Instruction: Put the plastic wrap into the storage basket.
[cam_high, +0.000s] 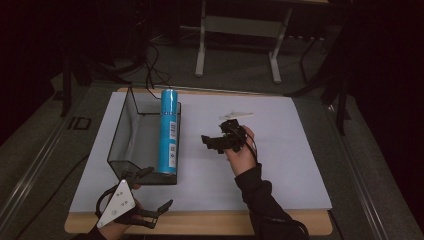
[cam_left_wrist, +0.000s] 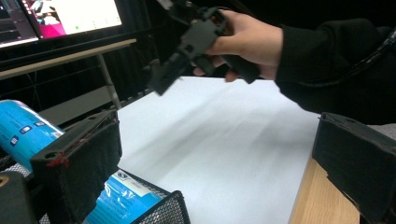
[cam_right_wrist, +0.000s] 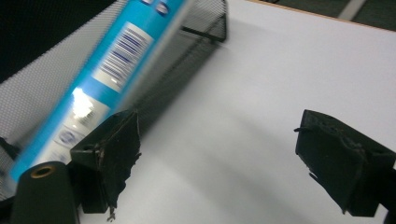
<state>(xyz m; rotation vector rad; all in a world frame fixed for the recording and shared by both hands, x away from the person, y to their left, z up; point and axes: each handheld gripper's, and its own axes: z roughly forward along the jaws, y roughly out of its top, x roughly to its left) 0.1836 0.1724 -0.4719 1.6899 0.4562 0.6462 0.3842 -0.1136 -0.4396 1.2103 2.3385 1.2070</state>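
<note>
Lying along the right rim of a black mesh basket (cam_high: 131, 131), a blue tube (cam_high: 169, 131) is seen near the left edge of the white sheet (cam_high: 280, 165) that covers the desk. One end of the tube rests at the basket's near right corner, the other at its far rim. The left gripper (cam_high: 152, 190) is held at the near edge of the desk, just beside that near corner, with its jaws spread apart and nothing between them. The right gripper (cam_high: 214, 142) is held above the middle of the sheet, its jaws also apart and empty, turned toward the tube. A small pale object (cam_high: 236, 115) is seen beyond it, too blurred to identify. The step in hand is judged to be the grasp of the tube. The jaws should be centred across the tube's body, clear of the mesh, and closed squarely so the smooth cylinder is not rolled off the rim.
</note>
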